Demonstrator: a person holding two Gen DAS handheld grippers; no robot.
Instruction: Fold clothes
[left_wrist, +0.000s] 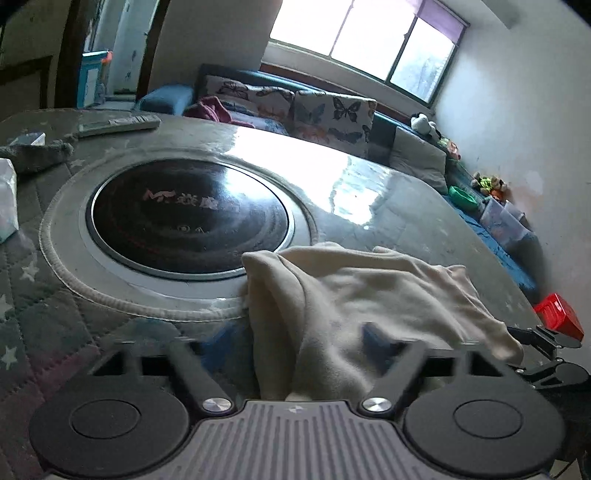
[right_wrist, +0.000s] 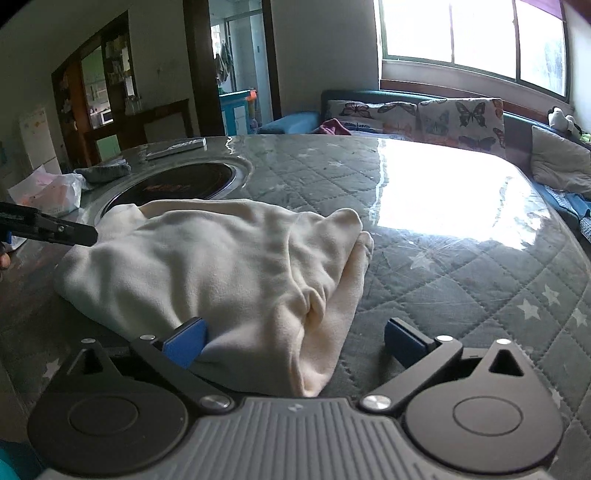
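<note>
Cream garment (right_wrist: 221, 273) bunched on quilted table (right_wrist: 461, 295), at 10 o'clock of right gripper (right_wrist: 295, 341); both grippers' fingers spread, nothing pinched; risk: left gripper (left_wrist: 291, 343) grabs several layers, fold skews

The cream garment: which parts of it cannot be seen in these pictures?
- Left wrist view: cream garment near edge is hidden behind the left hand-held gripper; motion blur hides the folds.
- Right wrist view: its underside lies against the quilted table cover; the garment type is unclear.
</note>
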